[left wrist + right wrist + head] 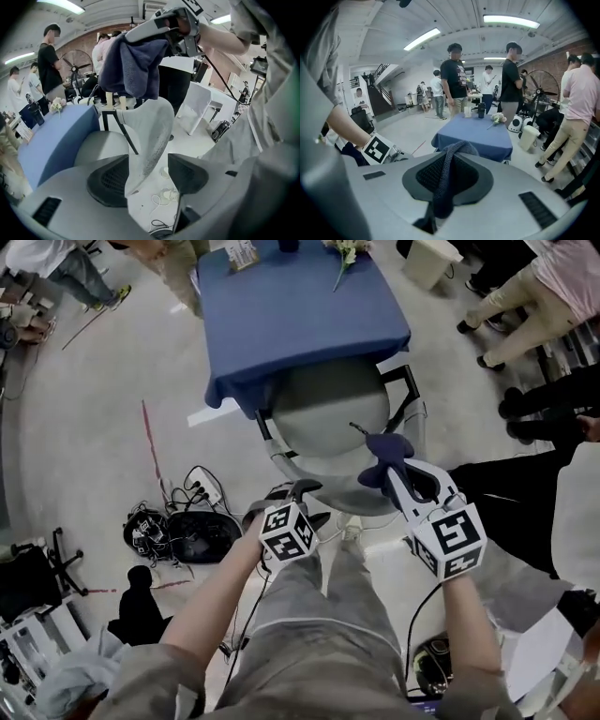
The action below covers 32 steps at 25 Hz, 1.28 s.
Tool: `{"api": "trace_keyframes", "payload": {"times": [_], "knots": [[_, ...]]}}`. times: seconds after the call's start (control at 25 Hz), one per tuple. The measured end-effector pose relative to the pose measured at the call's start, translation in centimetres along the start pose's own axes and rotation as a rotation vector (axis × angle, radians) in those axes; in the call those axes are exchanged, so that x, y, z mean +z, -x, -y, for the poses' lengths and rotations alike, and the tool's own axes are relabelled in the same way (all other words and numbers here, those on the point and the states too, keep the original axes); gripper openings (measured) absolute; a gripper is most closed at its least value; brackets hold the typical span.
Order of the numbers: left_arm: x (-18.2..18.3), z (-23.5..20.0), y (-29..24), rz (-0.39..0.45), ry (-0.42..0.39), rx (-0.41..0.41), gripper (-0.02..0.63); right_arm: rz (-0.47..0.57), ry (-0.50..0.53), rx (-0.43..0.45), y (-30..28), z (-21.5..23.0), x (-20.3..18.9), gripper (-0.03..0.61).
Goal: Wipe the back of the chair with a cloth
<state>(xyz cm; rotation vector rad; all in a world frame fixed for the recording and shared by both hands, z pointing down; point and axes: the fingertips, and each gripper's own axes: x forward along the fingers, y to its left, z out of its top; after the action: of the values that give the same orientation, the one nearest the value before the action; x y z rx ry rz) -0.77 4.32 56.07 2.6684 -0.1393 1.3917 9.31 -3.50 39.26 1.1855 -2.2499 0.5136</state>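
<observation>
The grey chair [328,407] stands in front of me, tucked under a blue table, its curved backrest [349,491] nearest me. My left gripper [298,491] is at the backrest's left part. In the left gripper view its jaws [149,176] stand open astride the backrest's thin edge [152,126], and a gap shows beside the right pad [187,172]. My right gripper [389,465] is shut on a dark blue cloth [384,454] just above the top of the backrest. The cloth [447,171] is pinched between the right jaws and hangs bunched [133,63] over the chair.
The blue-covered table [300,310] carries flowers and small items. A power strip and cables [192,512] lie on the floor at the left. Several people stand around the table and at the right. A white chair [201,105] stands beyond the grey chair.
</observation>
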Motion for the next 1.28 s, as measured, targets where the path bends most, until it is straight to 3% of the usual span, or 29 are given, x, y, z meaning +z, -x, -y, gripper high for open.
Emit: {"api": "trace_keyframes", "payload": {"times": [0.52, 0.68, 1.0, 1.28], "knots": [[-2.5, -0.1, -4.5, -0.073, 0.092, -0.008, 0.235, -0.210, 0.103, 0.295, -7.5, -3.6, -5.7, 0.055], [-2.8, 0.2, -5.1, -0.084, 0.084, -0.023, 0.194, -0.307, 0.140, 0.420, -9.0, -6.3, -7.9, 0.055], [-2.7, 0.1, -5.2, -0.066, 0.102, -0.032, 0.186, -0.529, 0.240, 0.639, -9.2, -10.0, -12.9, 0.055], [-2.6, 0.1, -5.2, -0.060, 0.102, -0.047, 0.186, -0.667, 0.226, 0.712, -8.1, -8.5, -15.3, 0.054]]}}
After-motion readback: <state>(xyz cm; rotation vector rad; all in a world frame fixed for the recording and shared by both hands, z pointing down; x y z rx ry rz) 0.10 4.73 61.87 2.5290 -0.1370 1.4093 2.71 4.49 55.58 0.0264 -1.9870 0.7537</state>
